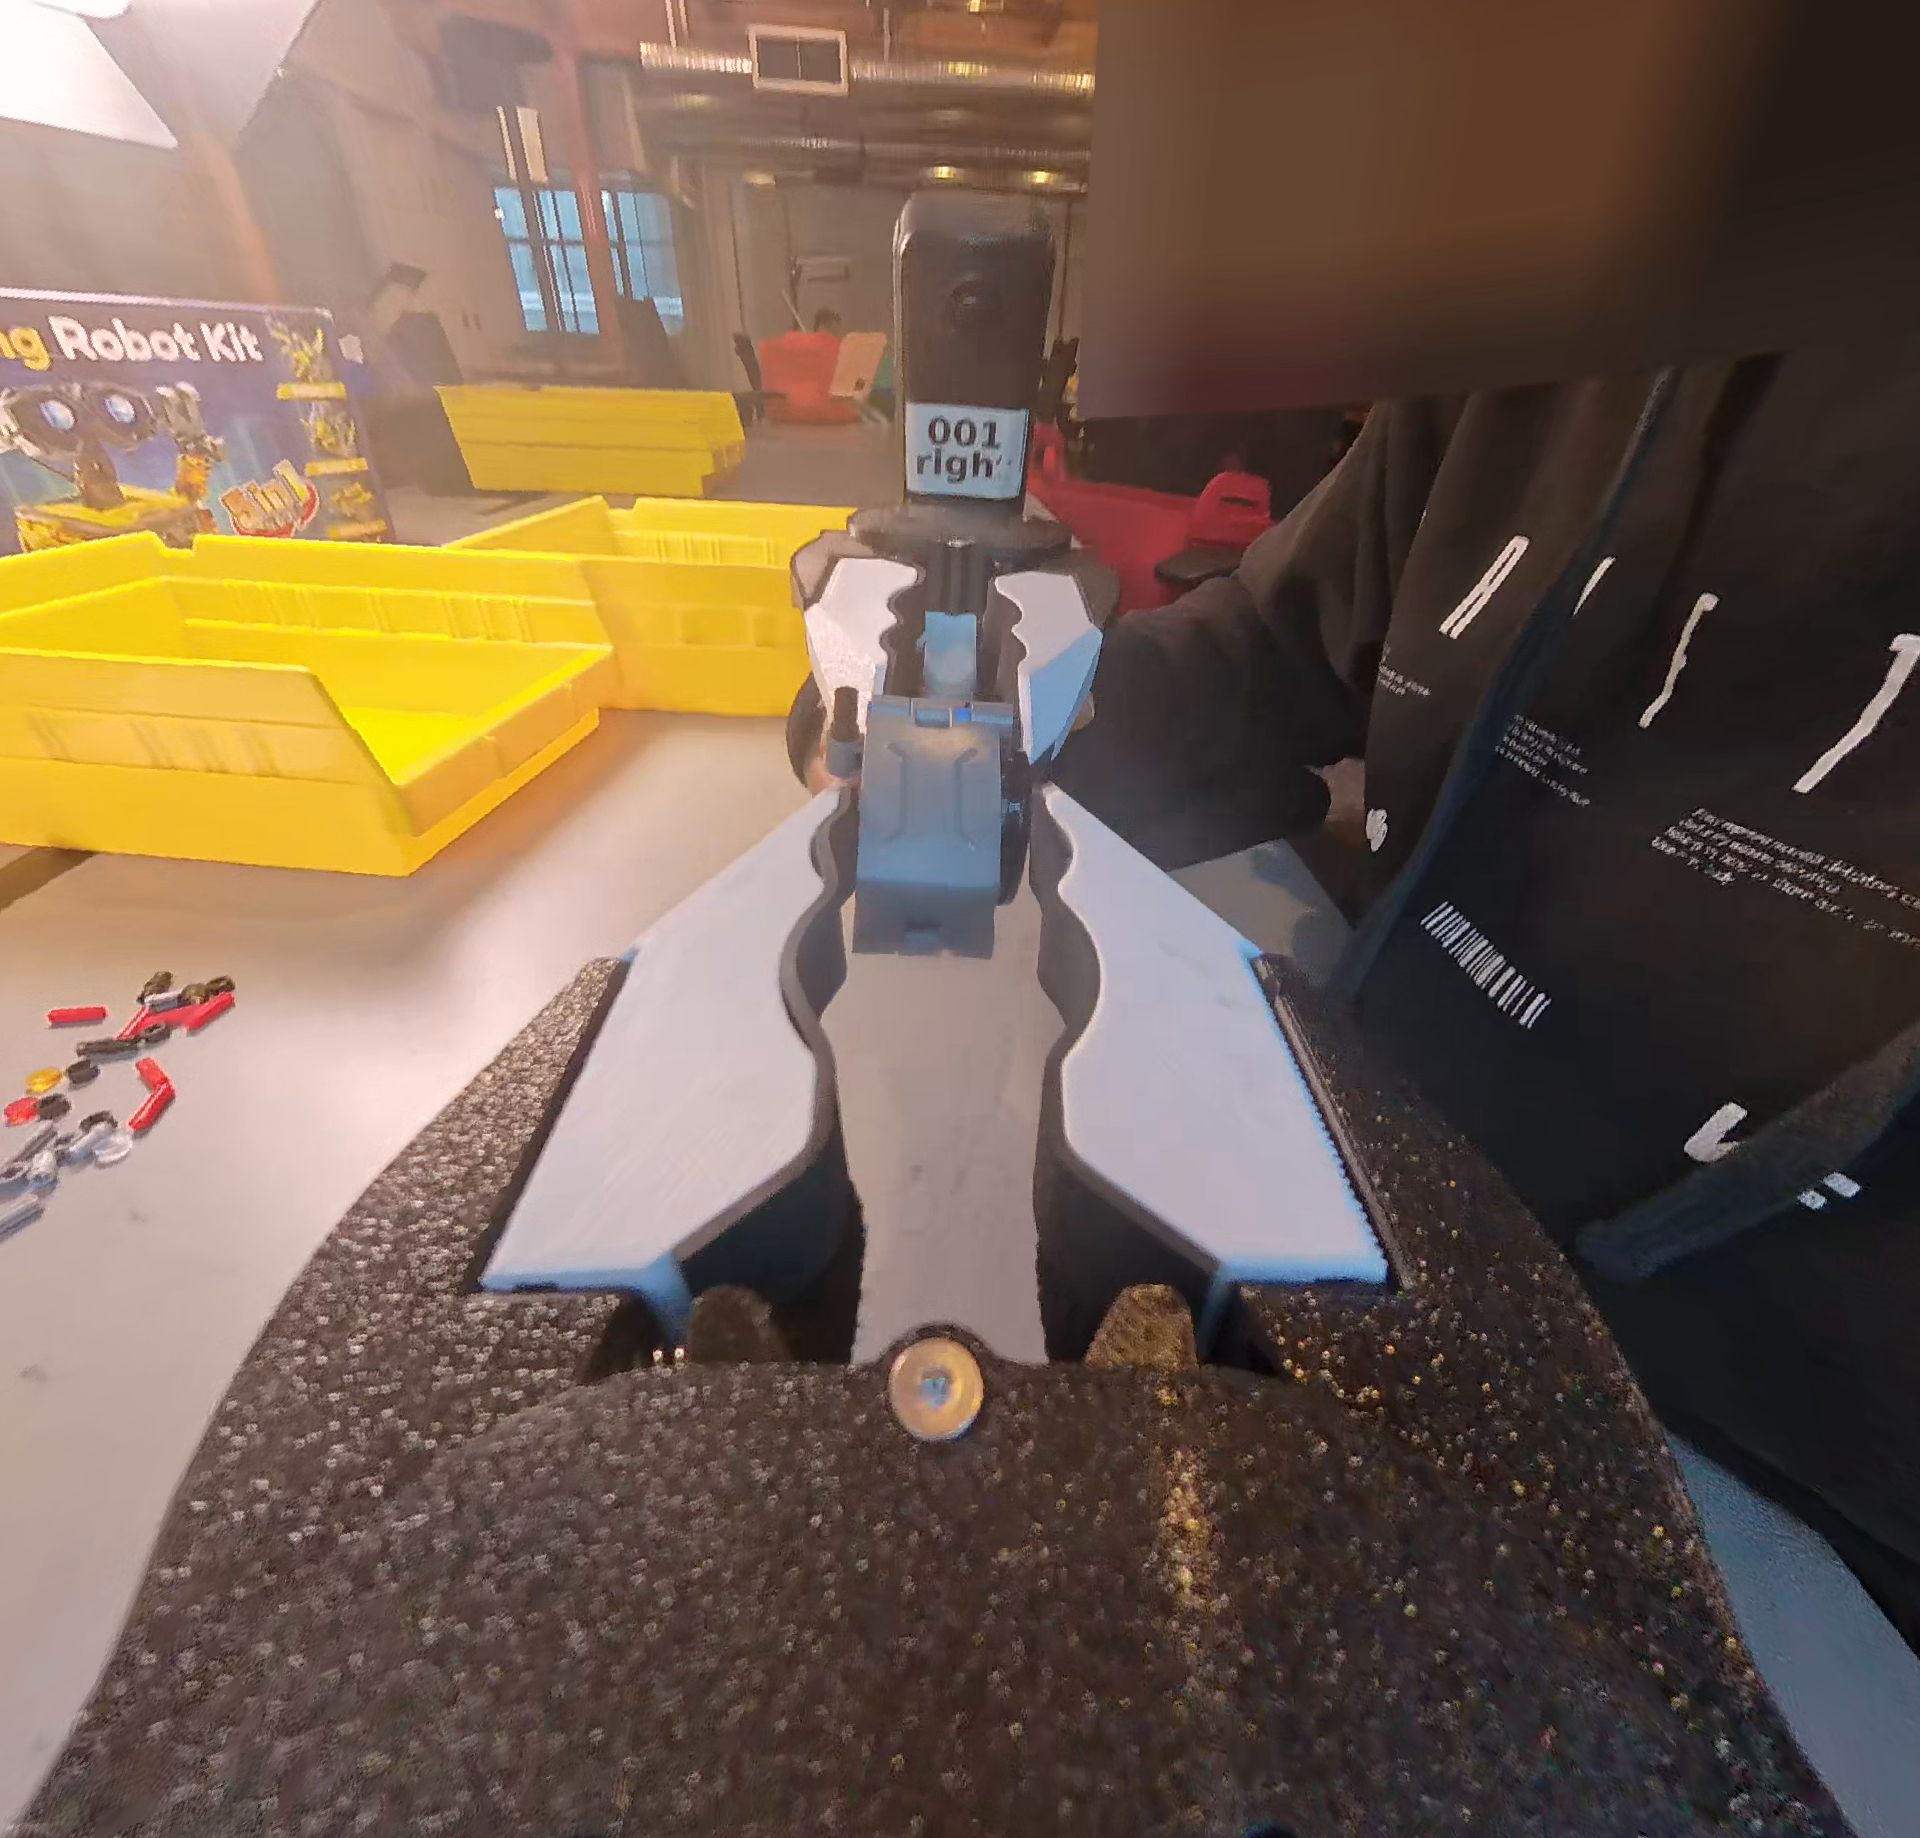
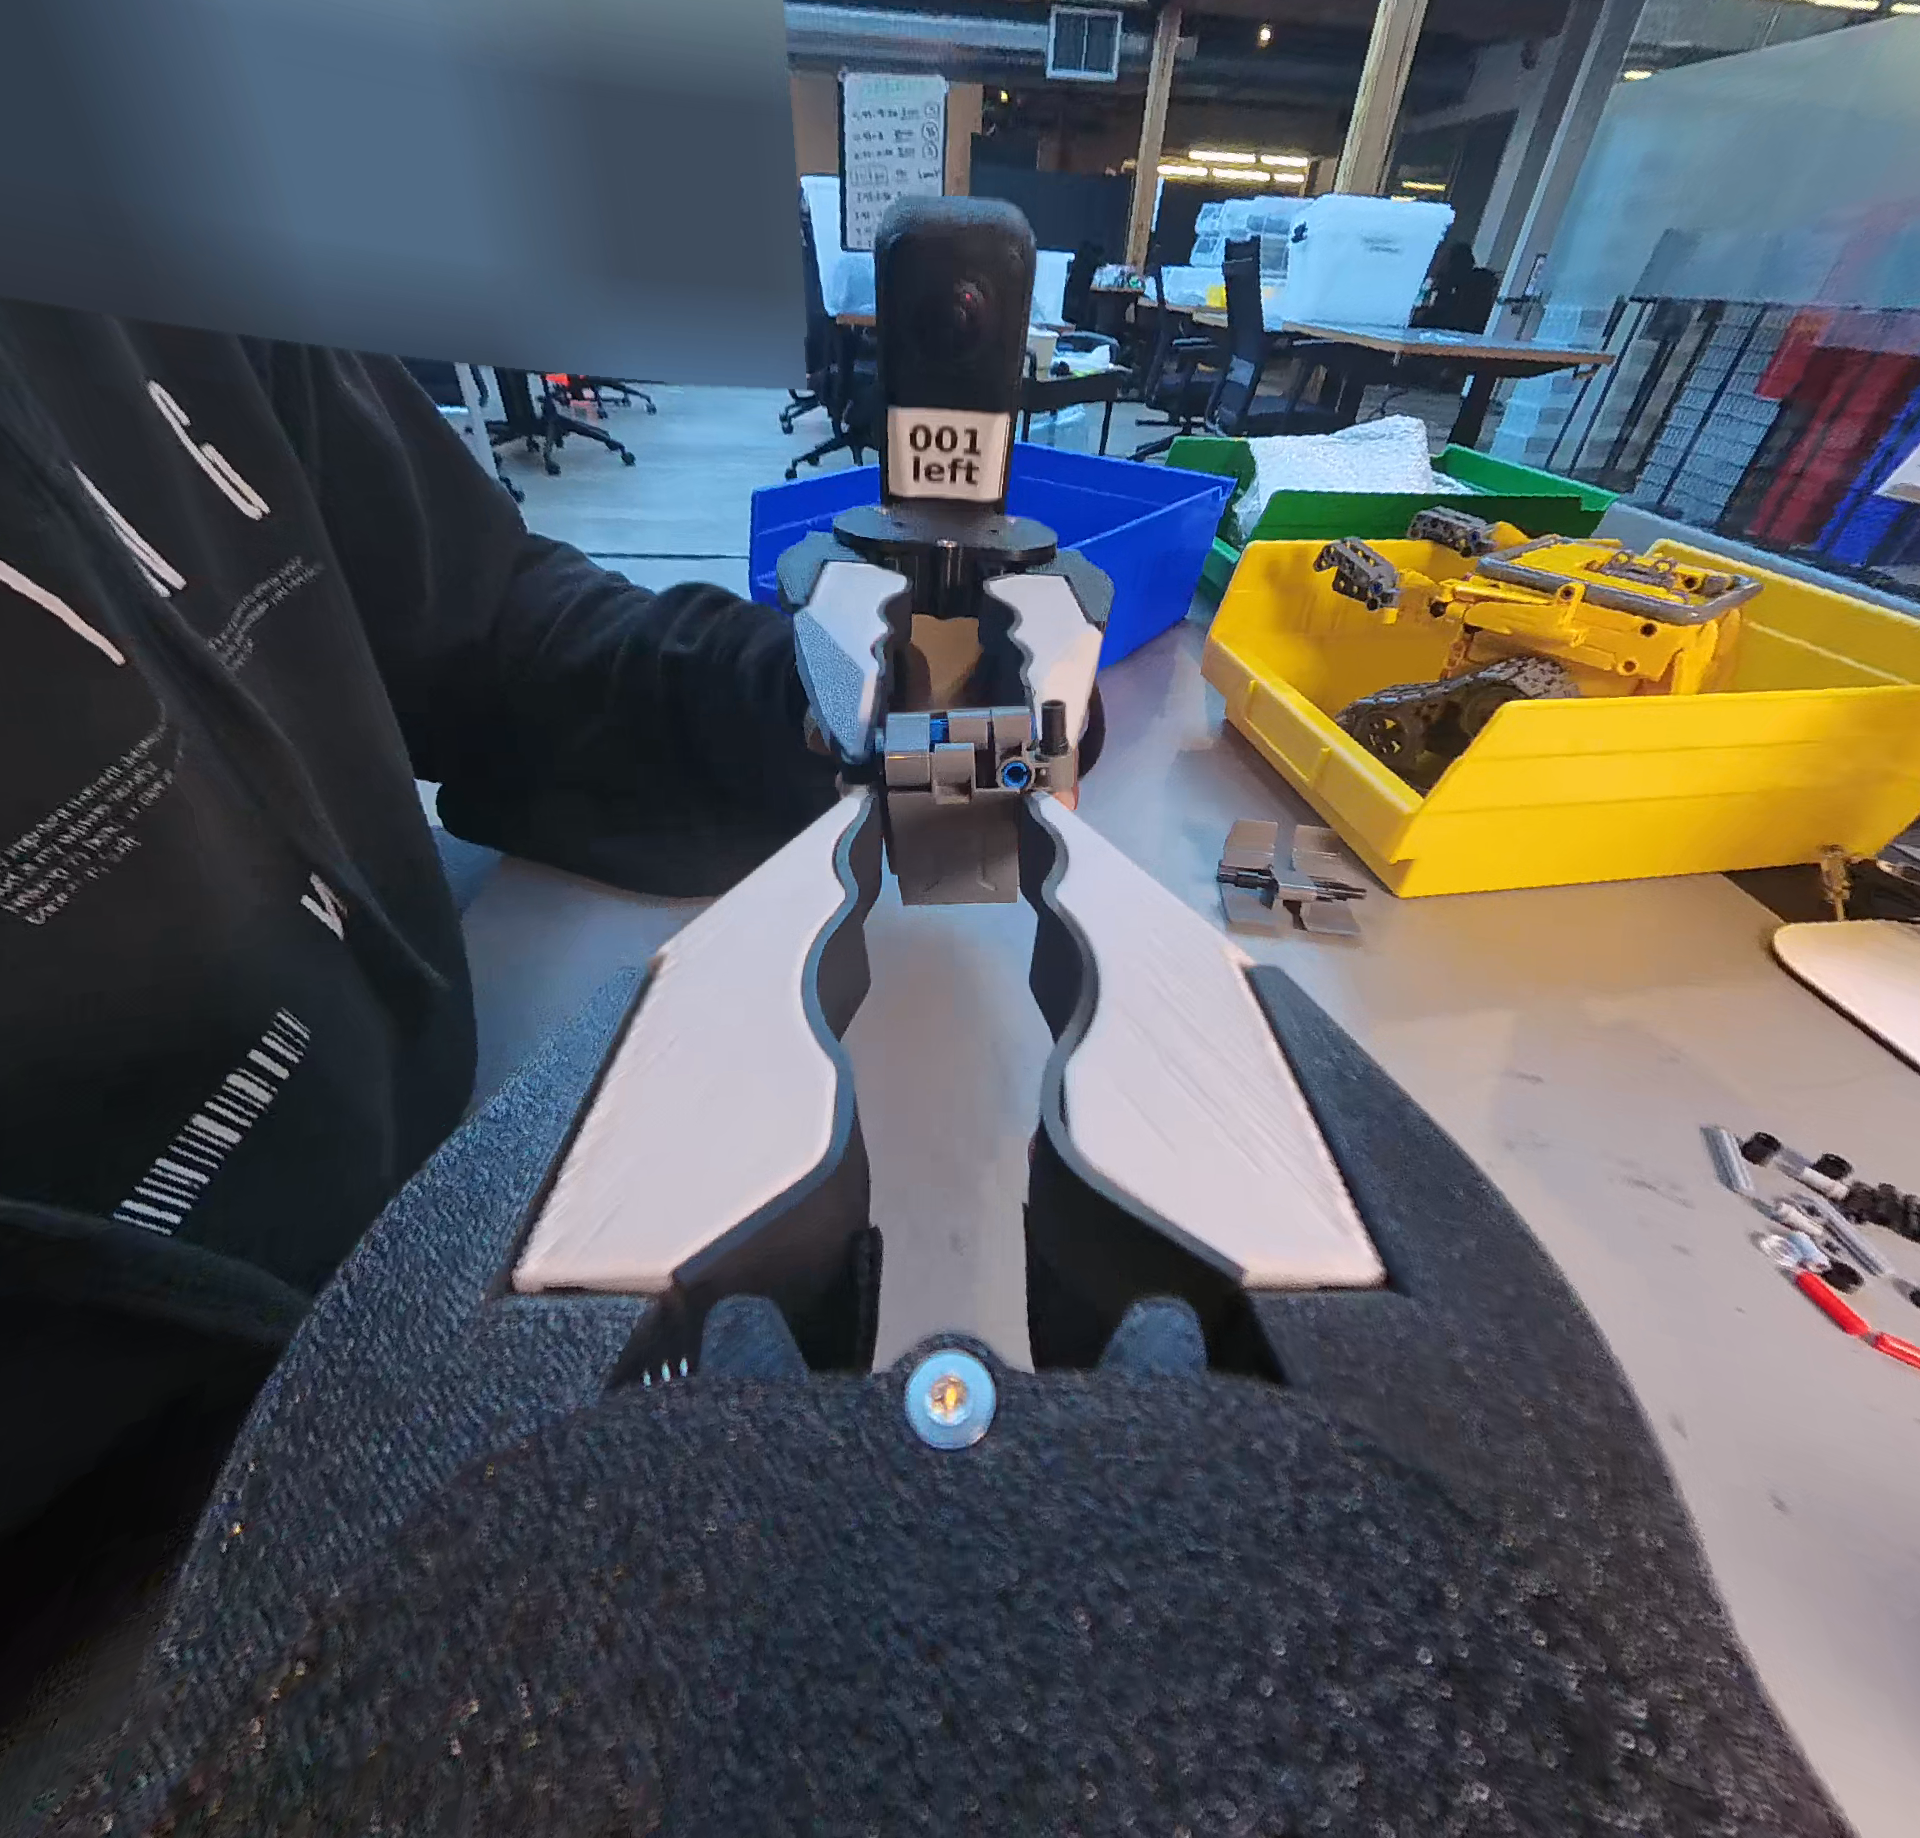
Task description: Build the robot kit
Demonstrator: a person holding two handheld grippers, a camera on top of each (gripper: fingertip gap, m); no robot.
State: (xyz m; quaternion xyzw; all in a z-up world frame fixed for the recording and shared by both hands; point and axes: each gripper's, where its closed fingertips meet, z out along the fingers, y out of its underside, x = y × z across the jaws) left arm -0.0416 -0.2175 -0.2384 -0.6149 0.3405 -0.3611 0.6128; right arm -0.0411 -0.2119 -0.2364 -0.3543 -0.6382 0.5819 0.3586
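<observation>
Kit box (image 1: 177, 417) – cut by left edge – loose parts (image 1: 94, 1082) blurry

White printed labels (image 1: 961, 450) on both cameras (image 2: 954, 313); lettered toy box (image 1: 177, 417), whiteboard (image 2: 891, 157), sweatshirt (image 1: 1662, 801).

Each gripper, the left gripper (image 1: 940, 812) and the right gripper (image 2: 951, 801), is built on a black speckled body into which a silver screw (image 1: 935, 1390) is set. Two pale grey fingers (image 2: 717, 1082) with wavy black-lined inner edges are carried. A black sweatshirt (image 1: 1621, 853) printed with white lettering and stripes is worn.
</observation>
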